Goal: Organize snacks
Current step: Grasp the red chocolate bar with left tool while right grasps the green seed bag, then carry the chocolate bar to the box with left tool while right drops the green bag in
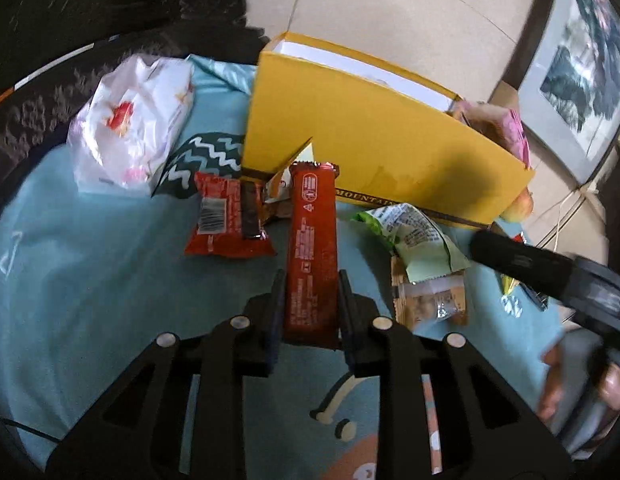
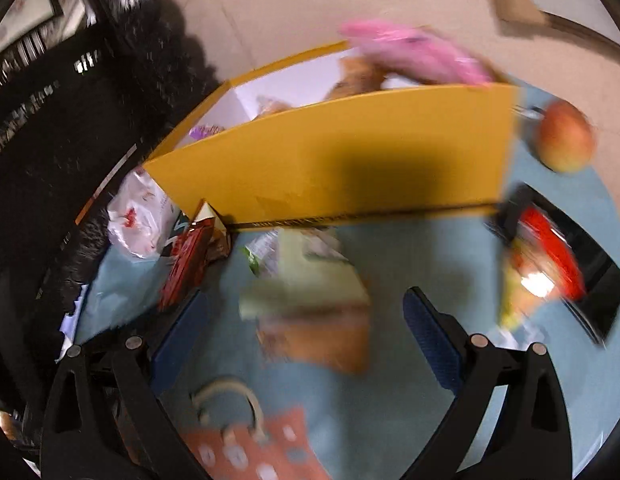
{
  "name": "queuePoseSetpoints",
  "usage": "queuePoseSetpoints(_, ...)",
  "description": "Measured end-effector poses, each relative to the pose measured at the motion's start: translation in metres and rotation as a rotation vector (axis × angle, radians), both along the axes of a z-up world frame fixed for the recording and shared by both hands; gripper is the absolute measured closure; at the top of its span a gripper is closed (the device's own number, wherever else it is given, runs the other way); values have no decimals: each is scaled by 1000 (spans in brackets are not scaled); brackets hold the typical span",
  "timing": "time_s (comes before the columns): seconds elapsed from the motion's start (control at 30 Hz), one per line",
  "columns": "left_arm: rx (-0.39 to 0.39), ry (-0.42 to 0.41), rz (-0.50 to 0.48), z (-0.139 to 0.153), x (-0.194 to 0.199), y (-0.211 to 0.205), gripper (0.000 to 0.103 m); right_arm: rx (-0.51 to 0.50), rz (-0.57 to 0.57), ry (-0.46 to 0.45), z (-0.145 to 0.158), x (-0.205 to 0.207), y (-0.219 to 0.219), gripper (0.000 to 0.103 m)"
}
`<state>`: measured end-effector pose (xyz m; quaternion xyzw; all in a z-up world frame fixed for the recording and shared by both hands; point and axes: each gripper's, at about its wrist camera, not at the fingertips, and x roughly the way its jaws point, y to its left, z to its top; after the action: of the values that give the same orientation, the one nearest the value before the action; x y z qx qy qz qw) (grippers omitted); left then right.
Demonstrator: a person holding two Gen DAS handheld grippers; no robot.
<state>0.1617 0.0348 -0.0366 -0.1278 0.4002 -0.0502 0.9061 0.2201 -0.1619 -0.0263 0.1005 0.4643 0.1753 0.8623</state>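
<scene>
The left tongs (image 1: 310,304) pinch 1 long red bar (image 1: 313,248) by its near end between closed-in fingers, likely so it can be carried to the yellow box (image 1: 373,148) standing just beyond. Left of the bar lies 1 red packet (image 1: 226,220); right of it, 1 green packet (image 1: 417,236) overlaps 1 clear nut packet (image 1: 429,300). The right tongs (image 2: 306,320) gape wide over those 2, holding nothing. Farther off, 1 apple (image 2: 565,136) sits right of the box, and 1 pink bag (image 2: 413,56) already rests inside.

"MOUNTAIN" on yellow box (image 1: 389,148)
</scene>
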Motion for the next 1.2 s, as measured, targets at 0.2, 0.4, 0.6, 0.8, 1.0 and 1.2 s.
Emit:
queuePoseSetpoints(0.2,-45,10,16,0,1,10,78,-206,43,78,-37,26,36,32)
queuePoseSetpoints(0.4,-49,30,9,-6,5,7,78,-27,31,-4,-12,1,0,77)
queuePoseSetpoints(0.6,-17,63,18,-21,17,2,76,2,56,5,-9,-13,-20,74)
queuePoseSetpoints(0.8,-38,85,94,-26,32,12,53,-2,32,-13,-9,-5,-20,34)
queuePoseSetpoints(1.0,-72,108,123,-29,52,14,46,37,50,74,-13,19,-1,23)
queuePoseSetpoints(1.2,-60,105,102,-32,61,12,75,86,35,114,-27,27,7,11)
